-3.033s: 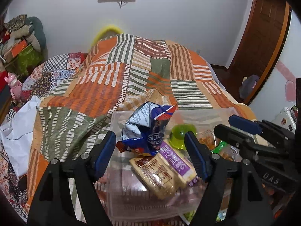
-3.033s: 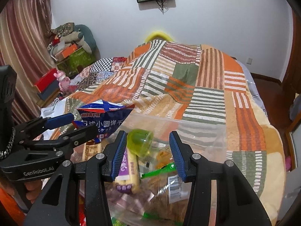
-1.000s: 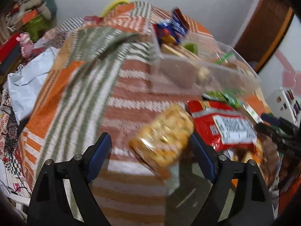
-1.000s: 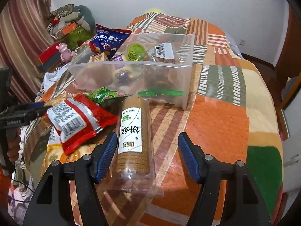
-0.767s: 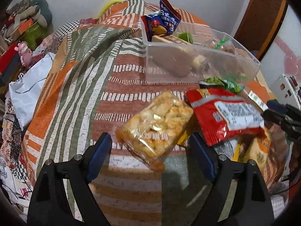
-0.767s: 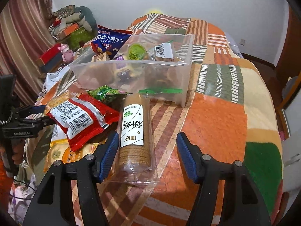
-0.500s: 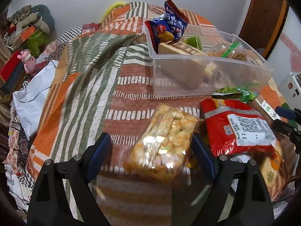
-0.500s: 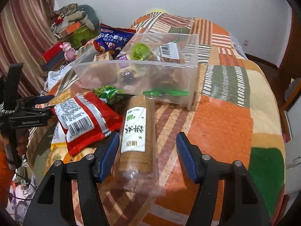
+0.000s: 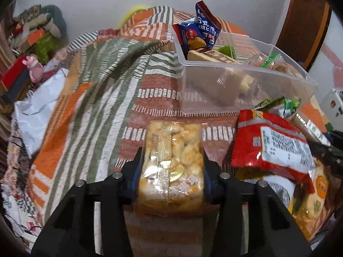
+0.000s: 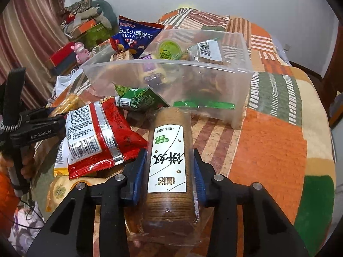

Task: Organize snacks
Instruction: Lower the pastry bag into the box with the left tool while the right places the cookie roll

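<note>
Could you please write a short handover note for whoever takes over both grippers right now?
Left gripper: jaws closing on the clear pack of puffed snacks, which lies on the quilt.
Right gripper: shut on the roll of round biscuits, also on the quilt.
Clear plastic bin already holds the blue biscuit bag, a green jelly cup and other packets.
Outside the bin: red packet, green packet, more packs under the red one.
Left to do: lift both held packs into the bin, then the loose ones.
</note>
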